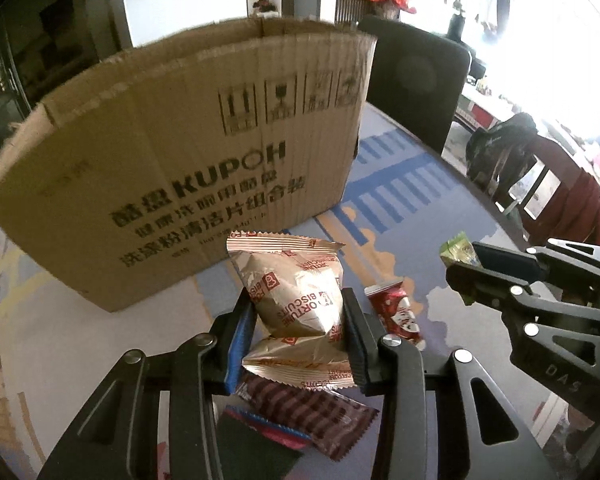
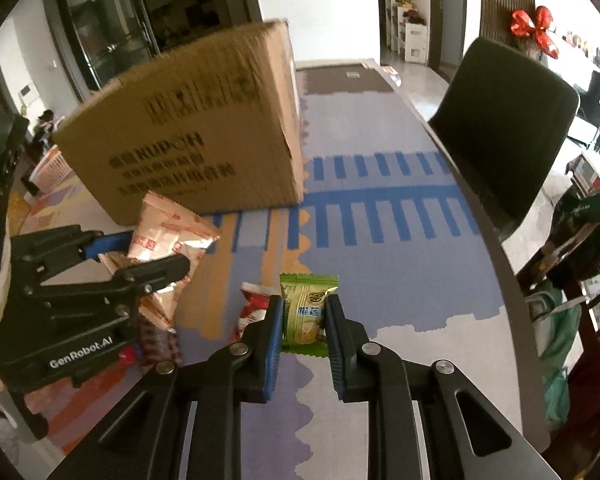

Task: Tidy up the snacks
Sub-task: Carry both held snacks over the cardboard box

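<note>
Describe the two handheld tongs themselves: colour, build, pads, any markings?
Both tongs, left and right, are matte black linkage frames with silver rivets and ribbed blue pads. White lettering: "GenRobot.AI" on the left, "DAS" on the right. No cables visible.

A patterned blue, orange and grey cloth-covered bench [image 2: 380,264] fills the middle; a dark upholstered chair back [image 2: 508,128] stands at its edge at two o'clock; a shiny red foil bow [image 2: 534,28] hangs on the slatted wall at one o'clock; a dark glass-fronted cabinet [image 2: 112,28] stands at eleven o'clock; a wooden chair draped in dark green cloth [image 2: 584,232] sits at three o'clock.
</note>
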A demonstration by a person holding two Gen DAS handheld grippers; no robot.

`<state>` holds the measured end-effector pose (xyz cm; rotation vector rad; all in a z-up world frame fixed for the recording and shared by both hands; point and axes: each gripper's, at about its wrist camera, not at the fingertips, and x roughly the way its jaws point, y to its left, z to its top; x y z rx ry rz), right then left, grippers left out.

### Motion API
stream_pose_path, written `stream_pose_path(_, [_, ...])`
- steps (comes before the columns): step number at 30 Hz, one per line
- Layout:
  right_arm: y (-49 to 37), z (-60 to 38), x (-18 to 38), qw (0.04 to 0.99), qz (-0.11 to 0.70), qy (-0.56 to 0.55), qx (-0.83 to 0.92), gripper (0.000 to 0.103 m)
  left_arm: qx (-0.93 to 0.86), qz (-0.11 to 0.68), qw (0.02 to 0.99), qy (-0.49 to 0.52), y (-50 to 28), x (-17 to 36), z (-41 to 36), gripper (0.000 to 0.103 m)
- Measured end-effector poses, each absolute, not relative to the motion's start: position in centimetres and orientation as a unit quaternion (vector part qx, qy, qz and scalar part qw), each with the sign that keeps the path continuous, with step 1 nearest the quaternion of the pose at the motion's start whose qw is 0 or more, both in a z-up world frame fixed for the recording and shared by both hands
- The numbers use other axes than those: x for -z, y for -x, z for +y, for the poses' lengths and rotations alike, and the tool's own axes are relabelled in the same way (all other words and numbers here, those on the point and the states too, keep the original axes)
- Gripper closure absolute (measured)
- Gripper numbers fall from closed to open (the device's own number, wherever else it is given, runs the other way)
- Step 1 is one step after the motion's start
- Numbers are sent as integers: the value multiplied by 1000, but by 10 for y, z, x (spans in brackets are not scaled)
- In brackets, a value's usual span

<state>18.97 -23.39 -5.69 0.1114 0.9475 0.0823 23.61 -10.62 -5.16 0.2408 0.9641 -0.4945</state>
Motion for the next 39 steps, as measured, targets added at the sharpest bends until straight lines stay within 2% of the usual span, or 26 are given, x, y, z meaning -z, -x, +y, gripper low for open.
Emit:
stream_pose_path(24, [-206, -219, -61, 930, 352, -47, -92, 81, 209, 364, 906, -63, -240, -72, -73, 62])
stream_pose_path(39, [-265, -192, -94, 933, 335, -34, -126, 81, 178, 353, 917, -49, -289, -93, -43, 62])
